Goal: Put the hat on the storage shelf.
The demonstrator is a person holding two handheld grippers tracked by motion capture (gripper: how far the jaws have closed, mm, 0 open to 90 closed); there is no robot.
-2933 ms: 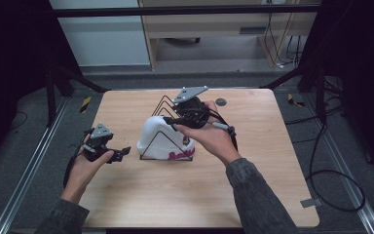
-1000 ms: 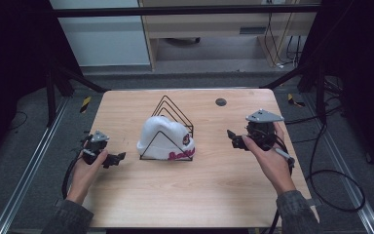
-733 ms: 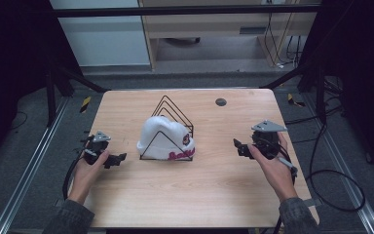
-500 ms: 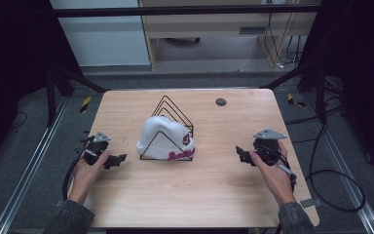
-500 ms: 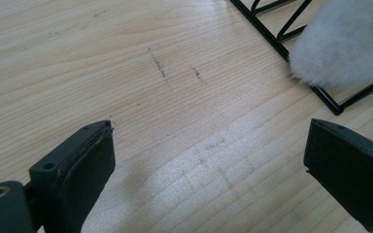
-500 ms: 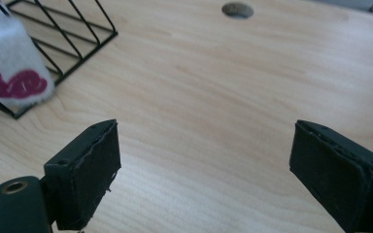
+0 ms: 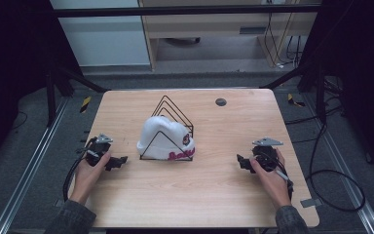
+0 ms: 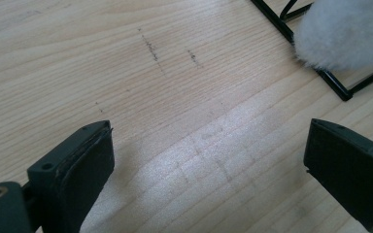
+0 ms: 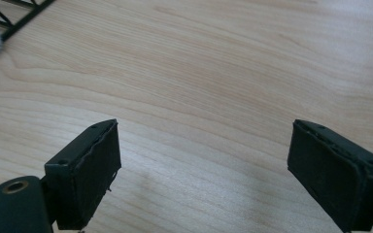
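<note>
L gripper (image 8: 209,160) & R gripper (image 9: 204,165) wide open, empty, over table (image 7: 214,195).

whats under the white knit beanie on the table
The white knit beanie with red lettering is draped over a black wire rack on the wooden table. The rack's front wires are covered; anything else beneath is hidden.

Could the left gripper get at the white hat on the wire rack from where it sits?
Probably yes. The left gripper is open, pointing toward the white hat on the wire rack, with bare table between them.
</note>
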